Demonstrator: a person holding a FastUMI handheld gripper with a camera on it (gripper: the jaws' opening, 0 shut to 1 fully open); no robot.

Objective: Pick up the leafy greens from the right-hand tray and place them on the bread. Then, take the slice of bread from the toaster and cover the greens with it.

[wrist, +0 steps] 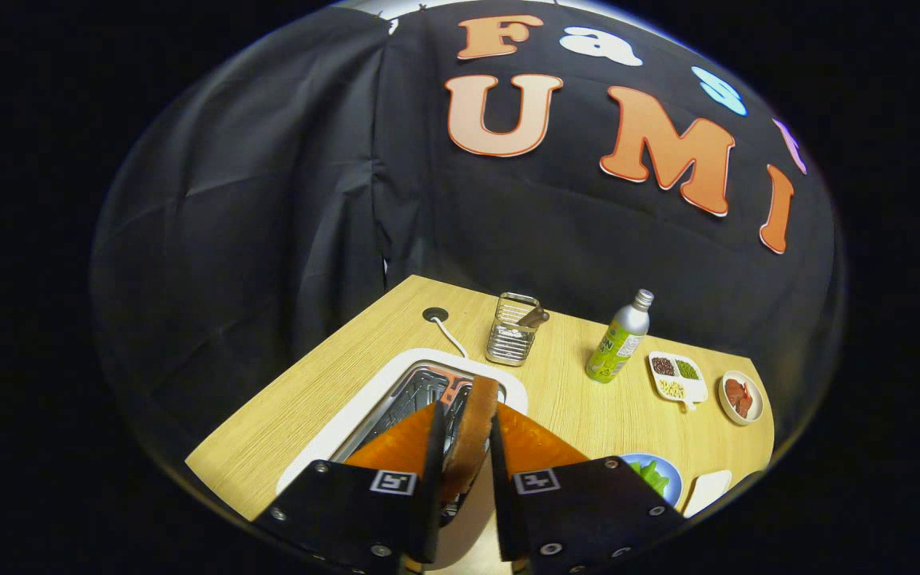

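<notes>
My gripper (468,417) is shut on a brown-crusted slice of bread (477,415), held edge-on and upright between the two orange fingers. The slice hangs over the open slot of the white toaster (384,382), which sits on the wooden table directly below and ahead of the fingers. Leafy greens (652,476) lie on a blue plate (672,479) just to the right of the right finger. The finger hides most of that plate, so I cannot tell what is under the greens.
Beyond the toaster stand a wire basket (512,331) with a utensil and a green bottle (618,342). Right of them are a divided dish (677,377) and a small plate of meat (741,397). A white cable (450,335) runs from a table hole. A white tray corner (707,491) lies beside the blue plate.
</notes>
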